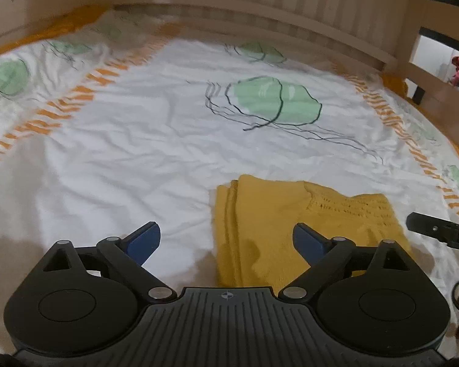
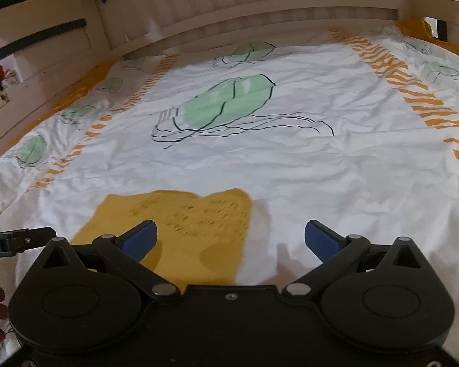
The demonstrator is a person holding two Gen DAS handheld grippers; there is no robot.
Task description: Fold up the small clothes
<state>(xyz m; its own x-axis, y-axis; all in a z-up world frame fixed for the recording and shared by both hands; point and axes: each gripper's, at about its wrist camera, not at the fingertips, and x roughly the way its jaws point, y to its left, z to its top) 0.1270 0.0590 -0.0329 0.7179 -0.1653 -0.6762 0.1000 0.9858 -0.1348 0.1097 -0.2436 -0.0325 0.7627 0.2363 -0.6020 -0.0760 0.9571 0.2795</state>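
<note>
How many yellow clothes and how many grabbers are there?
Yellow garment: 1, folded on the sheet
Grippers: 2, the left gripper and the right gripper, both open and empty
Total: 3

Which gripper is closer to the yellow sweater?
About equal. The left hand-held gripper hangs over the folded yellow knit sweater's left edge; the right hand-held gripper hangs over its right edge. Both open.

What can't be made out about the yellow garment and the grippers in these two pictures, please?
- Garment: near edge hidden by the left gripper's body in the left view; its kind can't be told while folded.
- Garment, right view: knit pattern blurred, near edge behind the right gripper.
- Each gripper shows in the other's view only as a black tip, cut off by the frame edge.
</note>
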